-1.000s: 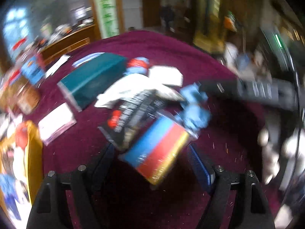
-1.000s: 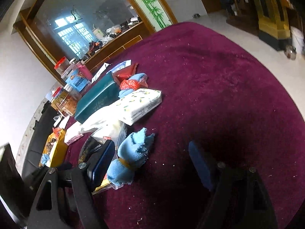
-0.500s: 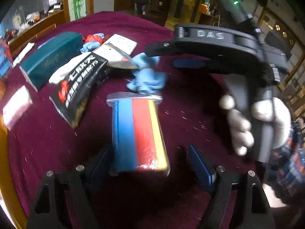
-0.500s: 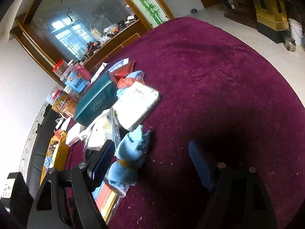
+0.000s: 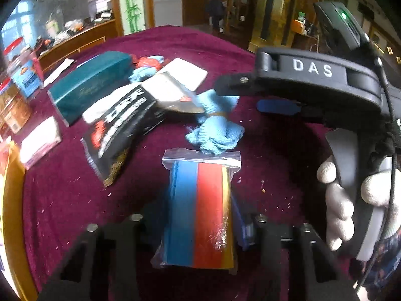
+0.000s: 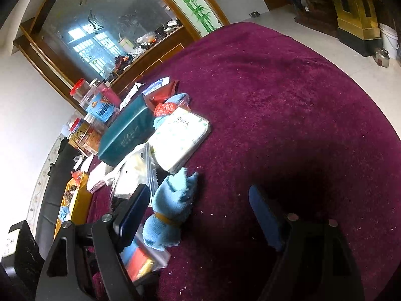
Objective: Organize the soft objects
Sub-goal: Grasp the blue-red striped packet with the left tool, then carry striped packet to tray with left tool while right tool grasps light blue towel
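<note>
Cloths, blue, red and yellow, fill a zip bag (image 5: 200, 208) clamped by the left gripper (image 5: 198, 225); the right gripper (image 6: 198, 215) gapes over a blue rag (image 6: 170, 215).

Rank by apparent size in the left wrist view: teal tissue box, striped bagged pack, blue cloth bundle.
1. Striped bagged pack, though it sits nearest the camera, between the left gripper fingers, so it may only look largest.
2. Teal tissue box.
3. Blue cloth bundle.

Low wrist views, shared blue cloth (image 5: 216, 131)
</note>
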